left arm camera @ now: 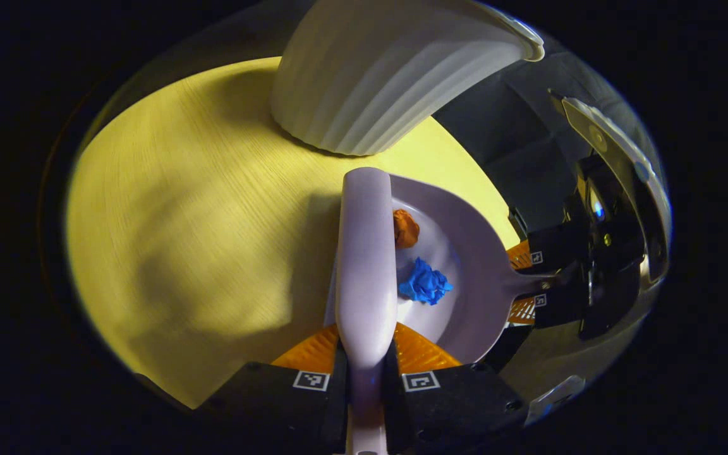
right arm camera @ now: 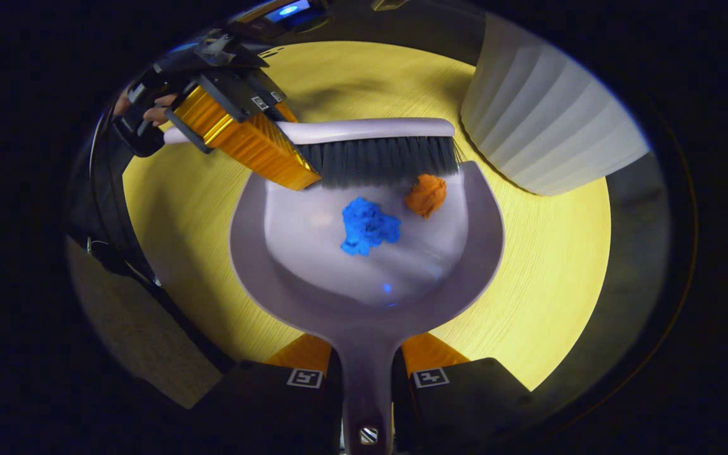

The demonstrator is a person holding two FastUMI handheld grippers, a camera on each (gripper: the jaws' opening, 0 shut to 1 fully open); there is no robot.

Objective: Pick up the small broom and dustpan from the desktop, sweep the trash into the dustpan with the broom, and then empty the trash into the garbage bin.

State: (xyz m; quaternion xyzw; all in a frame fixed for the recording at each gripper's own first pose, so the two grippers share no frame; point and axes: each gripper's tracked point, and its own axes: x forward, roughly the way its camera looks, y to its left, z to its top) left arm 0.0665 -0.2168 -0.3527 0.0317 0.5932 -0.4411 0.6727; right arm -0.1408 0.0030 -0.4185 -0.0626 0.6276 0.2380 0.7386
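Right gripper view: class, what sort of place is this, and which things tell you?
Probably a tabletop cleaning setup: a yellow wood-grain desktop, a white ribbed garbage bin standing on it, and a dustpan holding crumpled paper scraps beside a broom.

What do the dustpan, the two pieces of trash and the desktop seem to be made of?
Dustpan: smooth, slightly glossy plastic, with soft reflections. Blue trash and orange trash: probably crumpled paper, matte and creased. Desktop: wood or wood-look laminate, with fine straight grain lines.
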